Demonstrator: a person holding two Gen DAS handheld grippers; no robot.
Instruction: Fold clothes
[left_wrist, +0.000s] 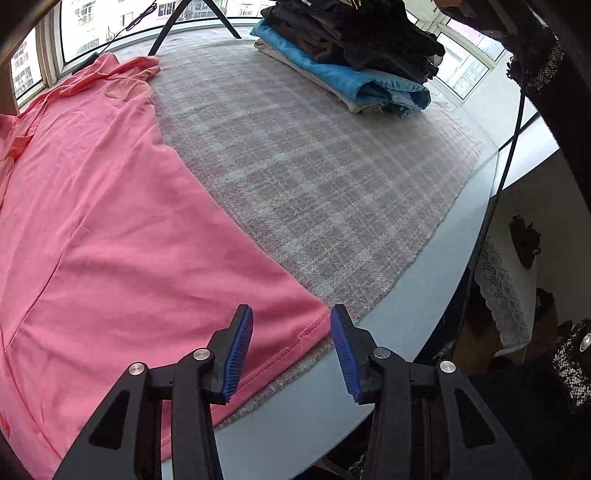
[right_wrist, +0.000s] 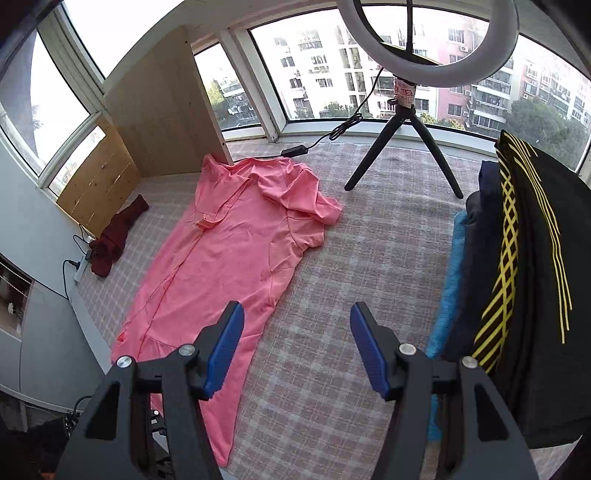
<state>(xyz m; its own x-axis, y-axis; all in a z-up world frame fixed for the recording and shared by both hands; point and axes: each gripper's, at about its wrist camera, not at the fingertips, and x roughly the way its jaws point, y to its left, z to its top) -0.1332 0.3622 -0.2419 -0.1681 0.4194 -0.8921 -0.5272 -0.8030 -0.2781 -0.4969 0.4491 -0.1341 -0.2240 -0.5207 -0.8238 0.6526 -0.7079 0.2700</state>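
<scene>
— Where's the shirt?

— I see the pink shirt (right_wrist: 236, 251) laid flat on the checked blanket (right_wrist: 369, 258), running from the lower left of the right wrist frame up to its centre, one sleeve crumpled.

— And your claws?

— My left gripper (left_wrist: 291, 349) is spread wide over the shirt's hem corner, holding nothing. My right gripper (right_wrist: 297, 345) is also agape, above the shirt's edge and bare blanket.

— Anything else?

— A folded stack (left_wrist: 354, 55) at upper right of the left frame; a dark red garment (right_wrist: 114, 236), possibly a sweater, at far left.
</scene>
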